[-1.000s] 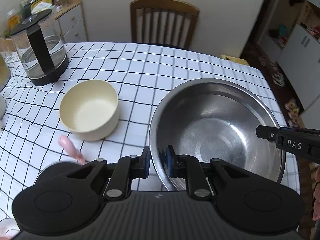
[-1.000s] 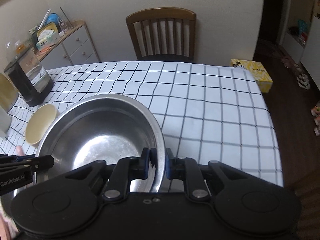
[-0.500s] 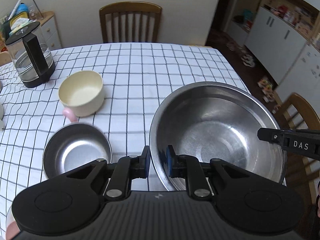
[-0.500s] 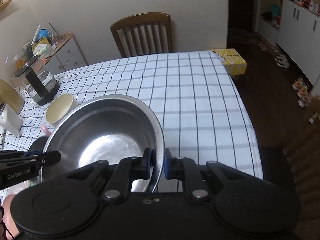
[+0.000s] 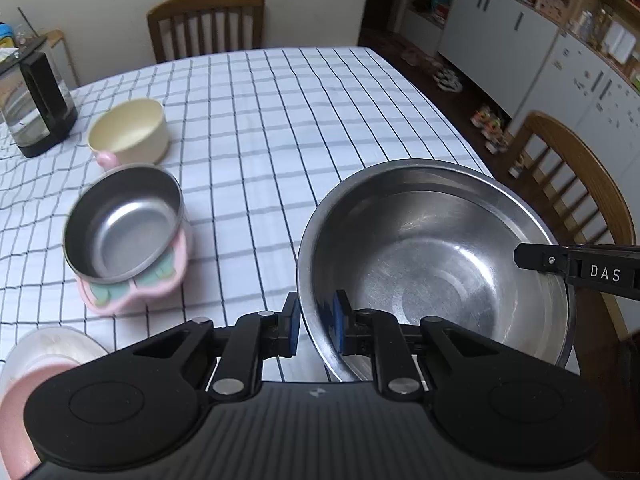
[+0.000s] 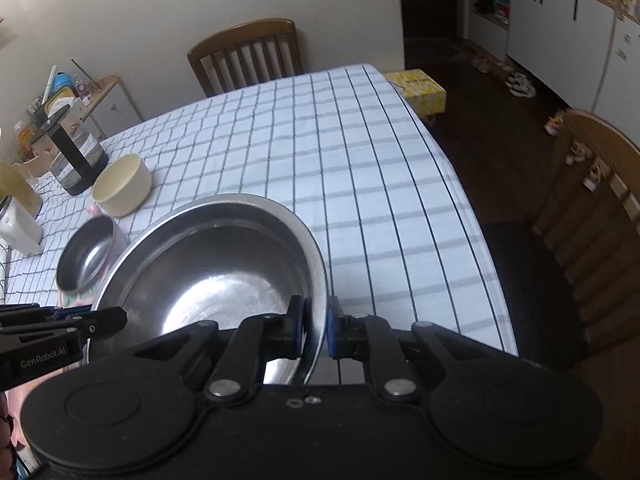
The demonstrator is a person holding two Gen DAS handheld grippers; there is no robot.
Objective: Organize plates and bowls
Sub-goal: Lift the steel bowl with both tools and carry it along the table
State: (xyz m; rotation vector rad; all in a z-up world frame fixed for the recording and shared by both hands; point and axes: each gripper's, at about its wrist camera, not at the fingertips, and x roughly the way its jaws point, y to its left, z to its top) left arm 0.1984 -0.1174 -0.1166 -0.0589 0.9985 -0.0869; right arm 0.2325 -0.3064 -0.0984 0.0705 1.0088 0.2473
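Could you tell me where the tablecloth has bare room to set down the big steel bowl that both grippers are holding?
The widest bare patch of tablecloth runs from the large steel bowl to the far chair and the right edge. The left side is crowded: kettle, cream bowl, small steel bowl.

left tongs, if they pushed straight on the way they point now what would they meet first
The left tongs are shut on the rim of the big steel bowl, so that wall is already between them. Beyond it, probably the checked tablecloth, though depth is unclear.
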